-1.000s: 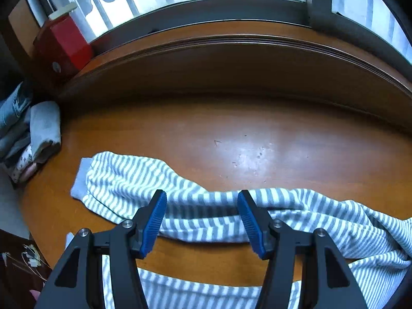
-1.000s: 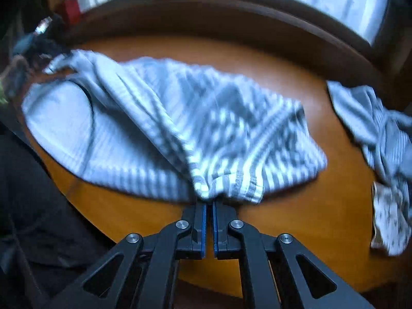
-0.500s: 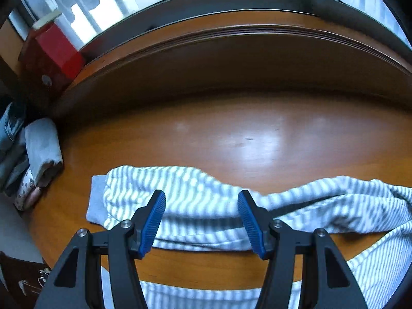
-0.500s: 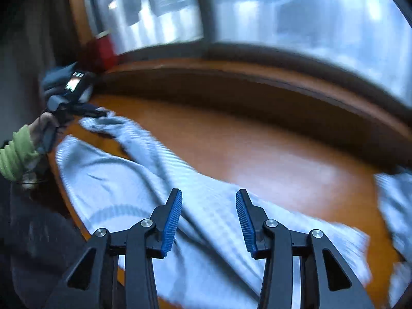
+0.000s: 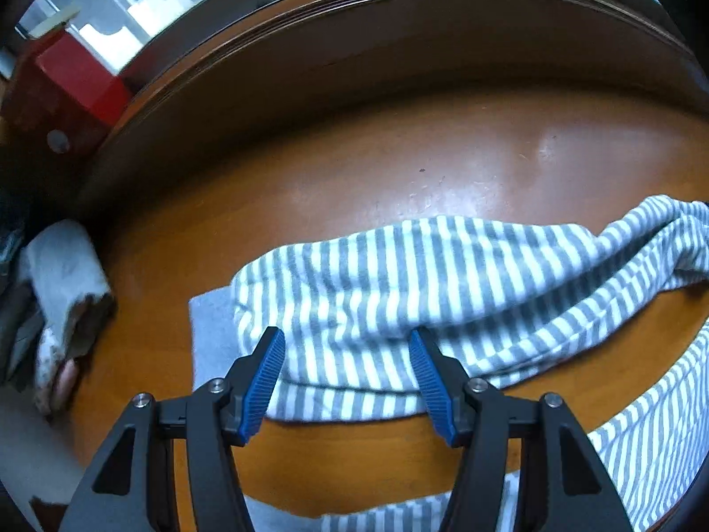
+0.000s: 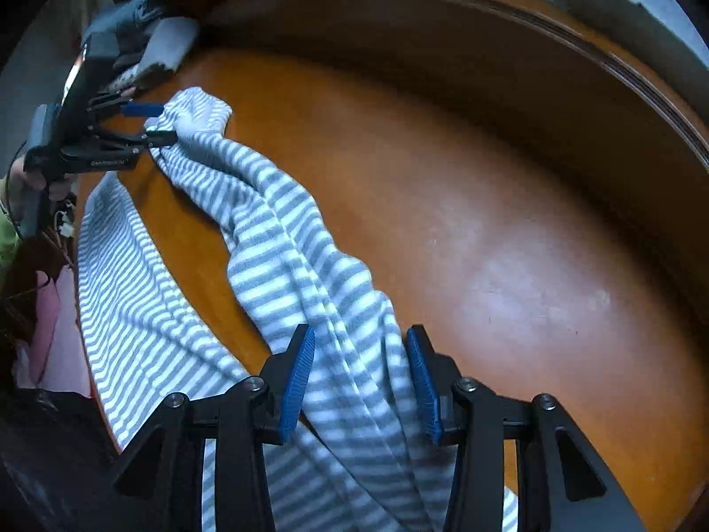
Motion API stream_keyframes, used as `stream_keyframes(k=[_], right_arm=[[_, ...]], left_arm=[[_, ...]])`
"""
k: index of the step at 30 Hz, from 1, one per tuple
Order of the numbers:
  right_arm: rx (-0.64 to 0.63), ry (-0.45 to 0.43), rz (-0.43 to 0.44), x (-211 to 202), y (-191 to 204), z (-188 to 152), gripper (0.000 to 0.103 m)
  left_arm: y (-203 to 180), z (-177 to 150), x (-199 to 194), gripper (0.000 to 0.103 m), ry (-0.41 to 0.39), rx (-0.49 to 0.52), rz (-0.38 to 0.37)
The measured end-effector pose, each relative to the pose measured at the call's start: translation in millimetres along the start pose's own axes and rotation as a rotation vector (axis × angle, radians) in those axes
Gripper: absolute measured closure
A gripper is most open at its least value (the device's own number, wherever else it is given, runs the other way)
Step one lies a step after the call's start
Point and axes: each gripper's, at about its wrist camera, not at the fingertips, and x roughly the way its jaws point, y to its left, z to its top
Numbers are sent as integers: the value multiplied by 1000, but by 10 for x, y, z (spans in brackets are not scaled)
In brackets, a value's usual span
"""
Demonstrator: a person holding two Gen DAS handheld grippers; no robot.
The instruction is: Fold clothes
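Observation:
A grey-and-white striped garment (image 5: pixel 443 275) lies on the wooden table (image 5: pixel 399 164), its long sleeve stretched out with a plain grey cuff (image 5: pixel 208 323) at the end. My left gripper (image 5: pixel 345 341) stands open over the sleeve near the cuff, fabric between its fingers. In the right wrist view the sleeve (image 6: pixel 266 221) runs diagonally from the left gripper (image 6: pixel 155 123) down to my right gripper (image 6: pixel 360 337). The right gripper is open and straddles the bunched fabric. The garment's body (image 6: pixel 124 288) hangs over the table's near edge.
A pile of folded clothes (image 5: pixel 66 266) sits at the table's left end, next to a red box (image 5: pixel 75 84) on the window sill. A raised wooden ledge (image 6: pixel 531 57) borders the far side. A person's hand (image 6: pixel 26 177) holds the left gripper.
My right gripper let go of the hem, opened and swung over to straddle the sleeve. The left gripper stayed open and closed in on the sleeve near the cuff.

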Motion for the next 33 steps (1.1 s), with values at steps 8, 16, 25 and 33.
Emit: stream_keyframes(k=[8,16,25,33], right_arm=[[75,-200,-155,-444,170,-90,94],[-157,-392,-420,-986,1145,-640,92],[-37,-188,-181,-660,1425,-1372,65],[253,-319,-5,-769,875,-917,59]], left_arm=[[123,23,-48,100,-147,-34,-69],[453,-170,-443,100,-342,-233,71],[387,-339,-325,98,-197,-247,-141],[25,323,-401,52,-258,-45,-146]])
